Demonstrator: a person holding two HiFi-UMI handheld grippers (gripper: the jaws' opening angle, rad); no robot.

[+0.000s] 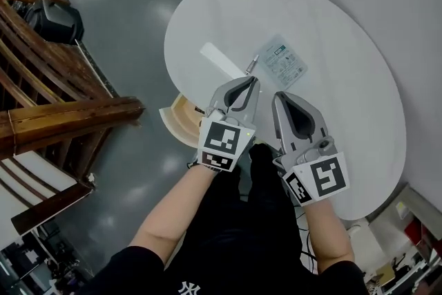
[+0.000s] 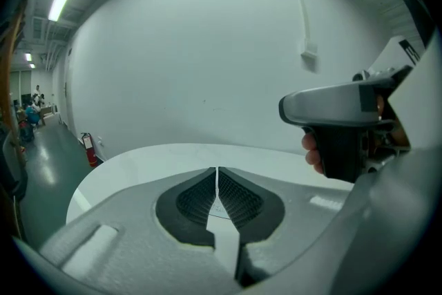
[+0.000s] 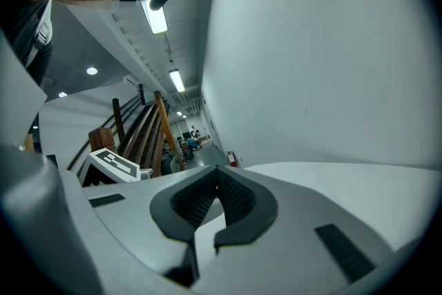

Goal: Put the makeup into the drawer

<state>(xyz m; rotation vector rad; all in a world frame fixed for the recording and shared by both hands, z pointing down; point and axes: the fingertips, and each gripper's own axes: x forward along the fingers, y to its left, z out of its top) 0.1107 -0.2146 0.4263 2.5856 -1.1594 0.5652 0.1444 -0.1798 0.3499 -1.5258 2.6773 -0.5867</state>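
- Overhead, looks steeply down on a round white table, with the left gripper and the right gripper held side by side above its near part.
- Shows the left gripper's jaws pressed together, only a hairline slit between the ribbed pads and nothing caught there.
- Shows the right gripper's jaws likewise closed tip to tip, with nothing held.
- Finds the makeup packet, clear with teal print, lying flat on the table just beyond both sets of tips and touched by neither.
- Places a slim silver stick close beside the packet's left corner, its near end just ahead of the left gripper's tips.
- Places a flat white strip further left on the table, lying at a slant.
- Catches a pale curved wooden piece just off the table's left edge, lower down; cannot tell what it is.
- Takes in a dark wooden stair rail well to the left, over grey floor.
- Backs the table with a plain white wall.
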